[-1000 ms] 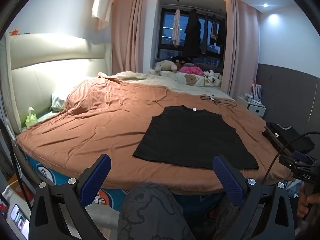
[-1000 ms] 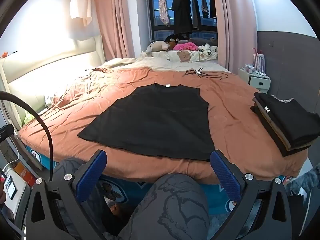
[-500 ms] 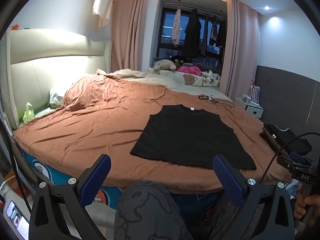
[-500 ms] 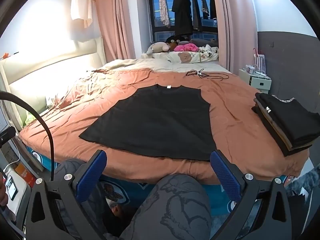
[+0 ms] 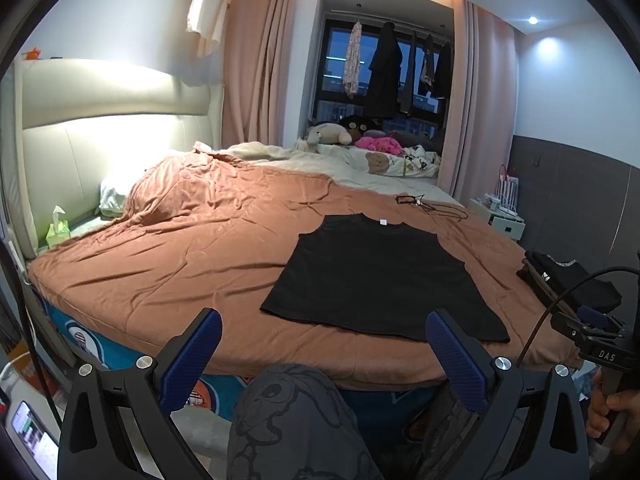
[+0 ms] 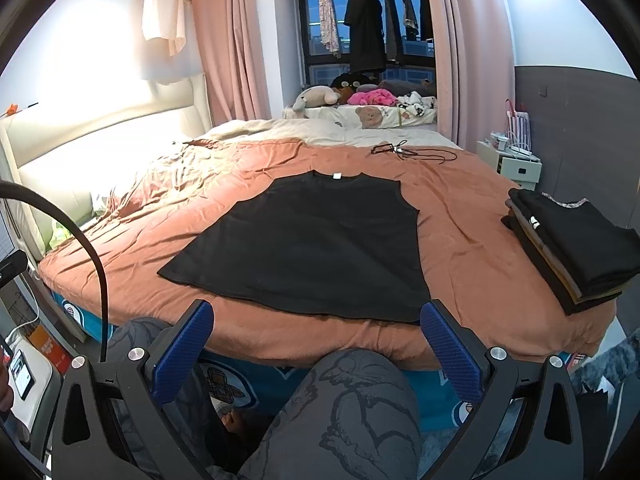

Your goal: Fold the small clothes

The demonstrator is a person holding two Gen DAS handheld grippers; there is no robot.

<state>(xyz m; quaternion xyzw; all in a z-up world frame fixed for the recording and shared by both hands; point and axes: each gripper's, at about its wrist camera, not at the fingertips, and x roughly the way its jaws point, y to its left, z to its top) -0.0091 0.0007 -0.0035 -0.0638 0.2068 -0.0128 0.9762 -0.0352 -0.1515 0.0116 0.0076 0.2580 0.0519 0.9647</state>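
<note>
One black sleeveless cotton top (image 6: 304,240) spread flat, centre of frame in right wrist view, neck w/ small white label (image 6: 337,176) toward top, hem toward bottom edge near bed's front lip. Same top sits centre-right in left wrist view (image 5: 380,276). Lies on rumpled rust-brown bedspread (image 6: 460,208); looks smooth already, no big creases visible.

Left gripper (image 5: 320,344) low in frame, blue-padded fingers spread wide, nothing between them, short of hem. Right gripper (image 6: 316,336) likewise gaping, empty, hovering below hem, approx over right half. Neither touching fabric. Grey printed trouser knee (image 6: 352,408) at bottom centre between fingers.

Judged step: reach in for first fold, not yet begun. To do well: take hem corner + matching shoulder on one side, pinch only the top's layers, not bedspread underneath. Thin dark cloth on soft bedding, so easy to grab both; come in shallow, close on edge only. Lift just enough to clear, carry side over toward midline, keep edge parallel to opposite side, lay down w/o dragging. Fisheye bends edges, so check alignment vs label at neck.

Further out: stack of folded dark clothes (image 6: 568,248) at right edge, likely drop spot after. Black cord w/ glasses-like item (image 6: 400,150) above neck, well apart. Plush toys and pink bundle (image 6: 372,98) upper centre by window.
</note>
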